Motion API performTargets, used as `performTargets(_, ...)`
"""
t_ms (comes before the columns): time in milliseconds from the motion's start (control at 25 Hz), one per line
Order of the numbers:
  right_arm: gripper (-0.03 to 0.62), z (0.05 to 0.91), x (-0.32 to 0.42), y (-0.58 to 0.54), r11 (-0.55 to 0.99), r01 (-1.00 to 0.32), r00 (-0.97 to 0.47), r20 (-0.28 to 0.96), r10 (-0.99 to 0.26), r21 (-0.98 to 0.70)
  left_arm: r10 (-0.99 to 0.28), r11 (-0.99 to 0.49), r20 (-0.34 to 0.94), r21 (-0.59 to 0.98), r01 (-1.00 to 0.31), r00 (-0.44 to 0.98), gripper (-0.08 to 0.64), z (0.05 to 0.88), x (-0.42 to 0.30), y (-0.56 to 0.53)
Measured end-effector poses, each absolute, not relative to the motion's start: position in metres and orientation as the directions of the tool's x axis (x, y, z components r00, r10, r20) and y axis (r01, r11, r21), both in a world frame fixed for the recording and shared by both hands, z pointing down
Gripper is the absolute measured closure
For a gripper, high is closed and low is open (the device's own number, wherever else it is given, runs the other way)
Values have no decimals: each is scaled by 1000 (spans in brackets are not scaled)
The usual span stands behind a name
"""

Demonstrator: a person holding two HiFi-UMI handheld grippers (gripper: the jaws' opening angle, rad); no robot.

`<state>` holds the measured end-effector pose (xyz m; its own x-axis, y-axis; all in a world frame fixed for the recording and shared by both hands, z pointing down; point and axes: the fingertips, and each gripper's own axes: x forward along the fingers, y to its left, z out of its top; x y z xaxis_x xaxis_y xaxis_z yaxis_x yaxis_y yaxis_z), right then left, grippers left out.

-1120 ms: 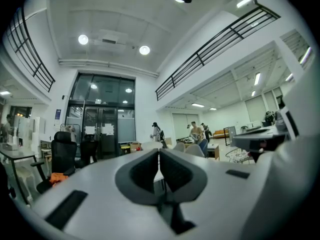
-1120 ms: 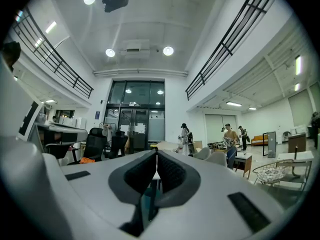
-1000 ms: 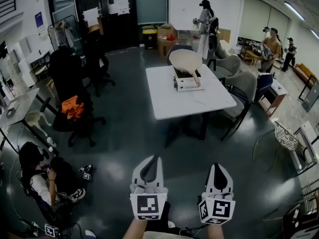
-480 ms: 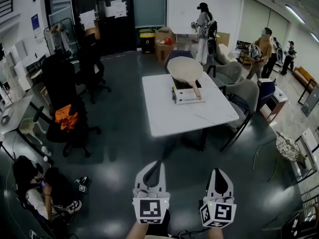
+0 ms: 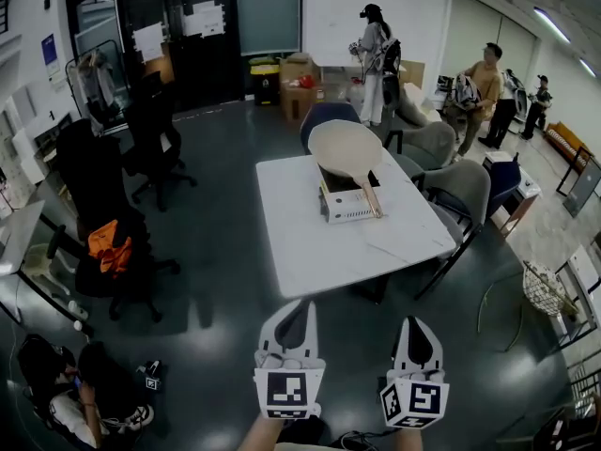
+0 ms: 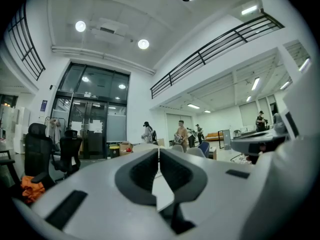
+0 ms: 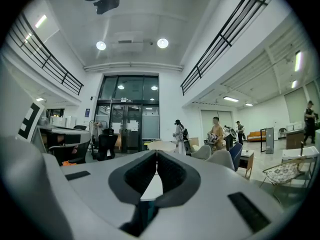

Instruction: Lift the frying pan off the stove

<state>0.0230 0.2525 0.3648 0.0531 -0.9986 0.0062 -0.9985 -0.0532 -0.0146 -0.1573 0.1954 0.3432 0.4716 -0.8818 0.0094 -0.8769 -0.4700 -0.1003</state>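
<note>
A pale frying pan with a wooden handle rests upside-down-looking on a small white stove, on the white table ahead. My left gripper and right gripper hover side by side at the bottom of the head view, short of the table's near edge, both shut and empty. In the left gripper view the closed left gripper points level at the table, and the pan's rim peeks over it. In the right gripper view the right gripper also points at the pan.
Black office chairs stand to the left, one with an orange cloth. Grey and blue chairs ring the table's right and far side. Several people stand at the back. A person sits on the floor at lower left. A wire basket is on the right.
Both grippers and the view have advanced toward the table; the table, stove and pan now lie nearer and larger. Both grippers stayed shut.
</note>
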Motion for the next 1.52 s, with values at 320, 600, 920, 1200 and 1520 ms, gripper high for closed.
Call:
performTargets(320, 577, 376, 23, 208, -76, -997, 74, 38, -997, -30, -858, -512, 32, -114, -851, 512, 540, 358, -152, 149)
performTargets(600, 577, 391, 36, 170, -68, -997, 65, 81, -995, -37, -864, -503, 73, -86, -860, 498, 540, 374, -141, 112)
performTargets(920, 577, 397, 73, 95, 8, -998, -14, 100, -995, -60, -885, -464, 77, -89, -881, 459, 541, 375, -103, 47)
performTargets(1200, 577, 396, 111, 27, 137, -987, -148, 135, -980, -86, -907, -417, 93, -84, -905, 410, 541, 373, -56, -8)
performTargets(1520, 577, 412, 140, -38, 285, -922, -334, 169, -927, -262, -938, -338, 101, -59, -939, 331, 540, 376, -23, -57)
